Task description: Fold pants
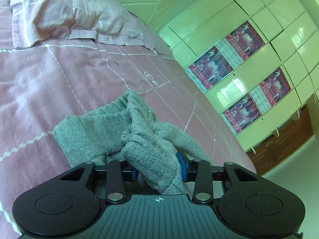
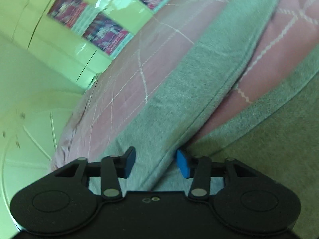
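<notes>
Grey knit pants (image 1: 111, 127) lie on a pink bed cover (image 1: 59, 75). In the left wrist view my left gripper (image 1: 159, 169) is shut on a bunched fold of the pants, which hides most of its blue pads (image 1: 182, 165). In the right wrist view a grey pant leg (image 2: 199, 75) runs up and to the right across the bed cover (image 2: 159, 63), with the other leg (image 2: 279, 119) at the right. My right gripper (image 2: 155, 163) is open, its blue pads (image 2: 184, 165) either side of the leg's seamed edge.
A pink pillow (image 1: 65, 14) lies at the head of the bed. Pale cupboards with red posters (image 1: 239, 59) stand beyond the bed's far edge, and they also show in the right wrist view (image 2: 95, 25). A brown cabinet (image 1: 283, 139) and pale floor (image 1: 295, 171) are at the right.
</notes>
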The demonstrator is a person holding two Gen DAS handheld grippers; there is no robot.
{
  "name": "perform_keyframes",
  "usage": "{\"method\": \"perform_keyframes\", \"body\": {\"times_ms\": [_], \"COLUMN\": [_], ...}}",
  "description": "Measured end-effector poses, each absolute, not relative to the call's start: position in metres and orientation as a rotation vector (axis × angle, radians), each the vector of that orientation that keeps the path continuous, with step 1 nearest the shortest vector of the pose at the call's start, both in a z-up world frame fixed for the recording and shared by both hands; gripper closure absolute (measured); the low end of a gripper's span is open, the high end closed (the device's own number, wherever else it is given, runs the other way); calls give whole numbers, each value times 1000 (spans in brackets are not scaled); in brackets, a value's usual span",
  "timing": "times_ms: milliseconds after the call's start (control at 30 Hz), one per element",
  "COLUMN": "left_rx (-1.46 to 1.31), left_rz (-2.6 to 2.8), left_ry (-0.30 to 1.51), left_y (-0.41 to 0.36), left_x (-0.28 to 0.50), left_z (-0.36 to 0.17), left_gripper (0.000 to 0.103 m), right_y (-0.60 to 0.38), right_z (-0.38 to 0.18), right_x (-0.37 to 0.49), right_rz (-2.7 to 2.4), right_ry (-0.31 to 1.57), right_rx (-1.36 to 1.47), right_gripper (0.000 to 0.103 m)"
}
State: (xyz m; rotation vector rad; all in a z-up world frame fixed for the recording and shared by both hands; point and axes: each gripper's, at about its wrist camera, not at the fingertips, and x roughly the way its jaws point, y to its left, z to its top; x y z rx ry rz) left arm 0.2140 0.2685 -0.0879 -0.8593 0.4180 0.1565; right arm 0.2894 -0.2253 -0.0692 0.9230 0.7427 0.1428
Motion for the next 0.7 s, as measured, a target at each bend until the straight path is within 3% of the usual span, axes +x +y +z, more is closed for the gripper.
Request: {"method": "perform_keyframes", "body": {"times_ms": [67, 200, 367, 433, 500, 533, 600, 700], "left_rx": [-855, -837, -807, -762, -734, -715, -743, -749], "left_rz": [126, 30, -107, -52, 4, -3, -8, 5], "left_ry": [422, 382, 292, 404, 591, 577, 545, 541], "left_y": [273, 290, 320, 326, 328, 326, 327, 326], "left_x": [217, 226, 222, 219, 224, 219, 211, 211], "left_z": [-87, -67, -37, -54, -88, -96, -98, -95], "left_gripper": [73, 73, 73, 73, 73, 73, 73, 73], "right_y": [-231, -219, -212, -203, -197, -200, -208, -211], "right_z": [-68, -20, 31, 13, -32, -53, -55, -44], "right_x": [293, 269, 179, 149, 152, 153, 148, 154], "right_rz": [159, 238, 339, 353, 288, 269, 258, 213], "right_ry": [731, 639, 496, 546, 750, 822, 757, 736], "right_rx": [942, 713, 553, 493, 501, 559, 637, 665], "right_gripper": [103, 103, 103, 103, 103, 103, 103, 88]}}
